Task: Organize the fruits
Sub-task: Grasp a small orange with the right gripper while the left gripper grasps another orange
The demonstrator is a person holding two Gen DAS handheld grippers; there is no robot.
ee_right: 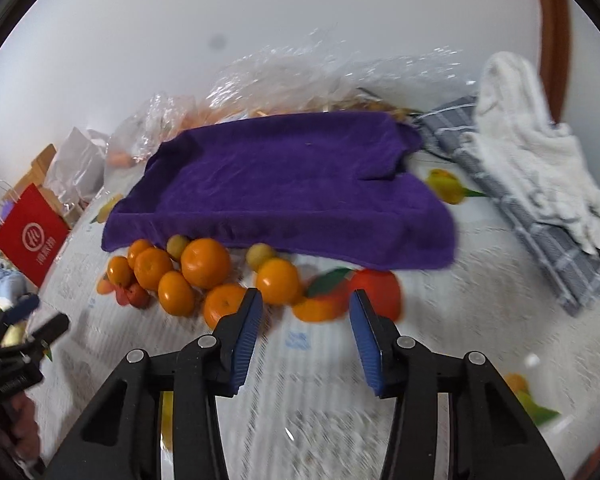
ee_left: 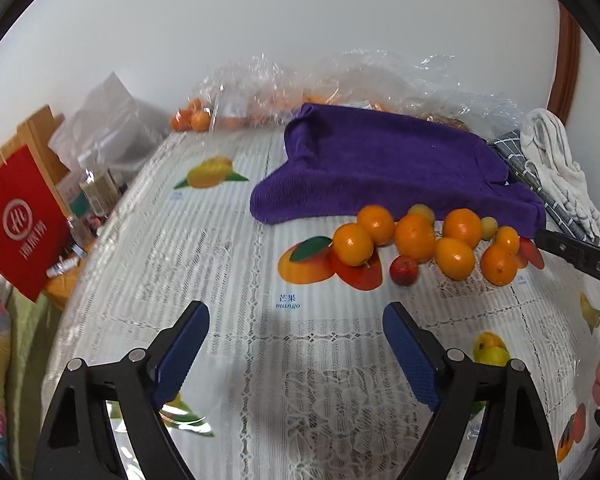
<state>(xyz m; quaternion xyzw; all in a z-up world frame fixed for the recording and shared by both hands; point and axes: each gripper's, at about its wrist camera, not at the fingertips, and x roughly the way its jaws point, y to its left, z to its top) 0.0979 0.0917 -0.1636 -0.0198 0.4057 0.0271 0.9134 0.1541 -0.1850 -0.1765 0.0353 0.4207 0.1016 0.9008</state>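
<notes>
A: Left gripper (ee_left: 296,326) jaws seen wide apart, empty; right gripper (ee_right: 306,312) jaws narrower, nothing held.

B: Round orange citrus fruits (ee_left: 415,237) piled on the lace-covered counter (ee_left: 228,264), against the purple towel (ee_left: 380,168). Seven counted, one small red fruit (ee_left: 405,270), two yellowish. Rolling risked if nudged.

Table w/ cloth (ee_left: 228,344), oranges (ee_left: 414,236), purple towel (ee_left: 380,164)

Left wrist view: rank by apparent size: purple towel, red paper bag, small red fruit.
1. purple towel
2. red paper bag, cut off by the frame edge, so its full size is unsure
3. small red fruit
</notes>
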